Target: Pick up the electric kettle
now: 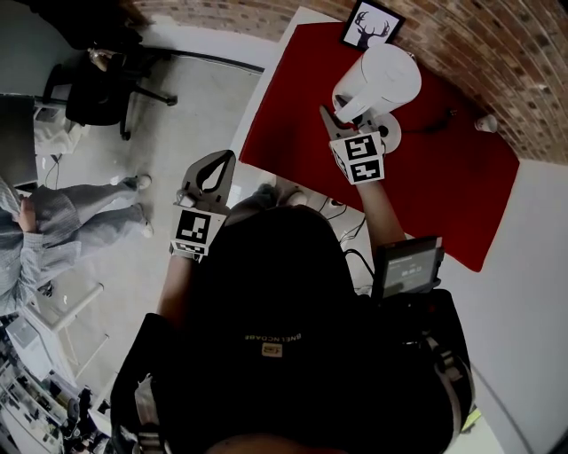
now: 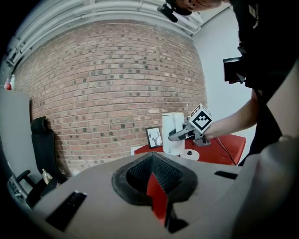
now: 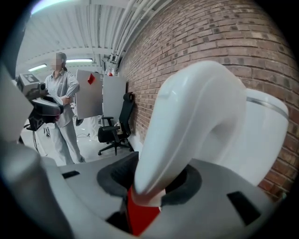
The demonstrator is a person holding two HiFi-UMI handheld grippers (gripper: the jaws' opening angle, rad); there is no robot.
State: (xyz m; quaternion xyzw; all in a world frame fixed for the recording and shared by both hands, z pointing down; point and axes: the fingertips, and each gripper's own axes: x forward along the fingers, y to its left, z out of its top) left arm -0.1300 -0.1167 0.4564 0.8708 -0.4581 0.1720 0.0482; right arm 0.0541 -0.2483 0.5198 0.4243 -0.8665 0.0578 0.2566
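- Right gripper (image 1: 335, 120): its jaws are pressing on the white handle (image 3: 187, 130) of the electric kettle (image 1: 386, 75). They are standing only as far apart as the handle is thick, and the handle is filling the gap between them.
- Electric kettle: it is leaning in that grip over the far part of the red mat (image 1: 293, 97), just beside its round base (image 1: 388, 133) and near the framed deer picture (image 1: 371, 24). The base is showing its bare centre connector, so the kettle is no longer sitting on it.
- Left gripper (image 1: 226, 160): it is hovering off the table's near edge, over the floor and well apart from the kettle. Its jaw tips are meeting with nothing between them, and it is taking no part in the lift.
- Done, as judged: the handle is being held and the kettle is parting from its base.
- Left, as judged: whether the kettle's underside is fully clear of the mat cannot be told from any view. Raising it plainly free and levelling it seems to be what is remaining.
- Risk, as judged: the tilt is putting the body's weight to one side of the handle, so the kettle may be swinging in the grip.
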